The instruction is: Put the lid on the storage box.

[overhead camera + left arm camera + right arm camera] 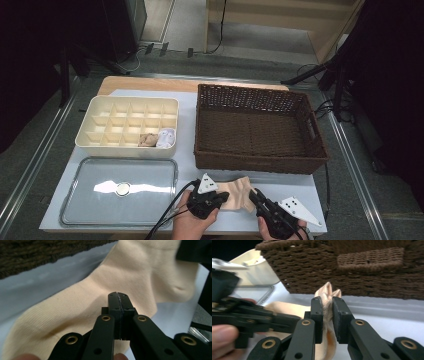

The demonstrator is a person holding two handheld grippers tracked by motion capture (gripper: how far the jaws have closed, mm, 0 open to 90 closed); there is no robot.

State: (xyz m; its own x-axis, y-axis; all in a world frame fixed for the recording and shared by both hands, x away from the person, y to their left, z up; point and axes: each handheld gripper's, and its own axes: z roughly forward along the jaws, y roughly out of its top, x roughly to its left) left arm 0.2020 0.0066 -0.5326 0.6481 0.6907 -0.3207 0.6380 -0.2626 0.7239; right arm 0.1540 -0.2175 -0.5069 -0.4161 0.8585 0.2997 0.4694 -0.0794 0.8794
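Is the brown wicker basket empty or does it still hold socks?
Empty: the high view shows the wicker basket with a bare woven bottom, nothing inside.

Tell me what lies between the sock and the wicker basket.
Bare pale tabletop only: the high view shows an empty strip between the sock and the wicker basket.

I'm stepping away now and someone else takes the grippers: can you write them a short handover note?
Left gripper: fingers shut, at the sock's left end.
Right gripper: fingers shut on the peach sock, its edge bunched between them.
The sock lies on the table's front edge, before the empty wicker basket.
Done: two rolled socks sit in the divided organizer.
Left: probably fold or roll this sock, then bin it.
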